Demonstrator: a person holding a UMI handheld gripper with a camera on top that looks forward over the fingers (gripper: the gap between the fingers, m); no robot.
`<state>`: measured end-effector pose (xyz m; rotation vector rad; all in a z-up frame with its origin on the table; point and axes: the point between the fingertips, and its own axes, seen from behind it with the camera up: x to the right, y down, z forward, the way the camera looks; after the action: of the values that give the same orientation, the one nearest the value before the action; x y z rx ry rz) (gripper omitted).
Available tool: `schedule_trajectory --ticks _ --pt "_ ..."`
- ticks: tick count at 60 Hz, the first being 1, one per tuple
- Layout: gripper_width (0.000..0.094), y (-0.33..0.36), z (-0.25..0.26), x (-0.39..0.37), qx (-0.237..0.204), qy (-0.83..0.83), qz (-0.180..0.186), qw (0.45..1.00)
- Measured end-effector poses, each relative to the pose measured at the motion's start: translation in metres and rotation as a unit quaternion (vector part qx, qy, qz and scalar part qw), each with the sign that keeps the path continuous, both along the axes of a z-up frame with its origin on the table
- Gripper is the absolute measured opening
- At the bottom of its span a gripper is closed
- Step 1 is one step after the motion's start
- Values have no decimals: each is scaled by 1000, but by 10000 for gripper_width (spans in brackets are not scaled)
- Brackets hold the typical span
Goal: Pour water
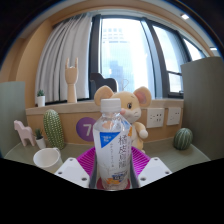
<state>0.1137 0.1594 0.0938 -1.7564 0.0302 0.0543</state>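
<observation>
My gripper (113,172) is shut on a clear plastic water bottle (113,140) with a white cap and a white and blue label. The bottle stands upright between the two pink pads (87,163), which press on its sides. A white cup (47,158) stands on the tabletop to the left of the fingers, a little beyond them, its mouth open upward.
Beyond the bottle sits a plush bear (130,105). A green cactus figure (53,129) and a white animal figure (23,133) stand left of the cup. A green striped ornament (182,139) stands at the right. A window sill with a wooden hand model (71,80) runs behind.
</observation>
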Motion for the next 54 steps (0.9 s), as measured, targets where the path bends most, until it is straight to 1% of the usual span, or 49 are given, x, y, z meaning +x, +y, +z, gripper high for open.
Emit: schedule_trajectory --ticks 4,5,10,11,14,20,24,31,36,40,44,54 --pt "551 -2 -1 -1 -4 1 4 1000" --pt "582 -4 -2 -1 -8 0 3 1000" --pt "862 -19 -7 1 -22 -6 -2 1000" --pt "866 -24 -6 -1 -23 -7 -1 1000" --pt "838 -39 -4 -5 -22 -5 4 1000" --pt "847 -78 -3 -11 -24 2 6 1000" --pt "850 -108 -6 -18 -34 13 4 999" --pt "853 -165 -20 -35 -58 22 14 998" --pt "852 -205 -27 -44 -67 23 10 997" --pt "852 -233 -32 -58 -70 13 17 997" --pt "854 -259 -38 -70 -83 -3 29 996" --pt "862 -301 -14 -100 -80 5 51 995"
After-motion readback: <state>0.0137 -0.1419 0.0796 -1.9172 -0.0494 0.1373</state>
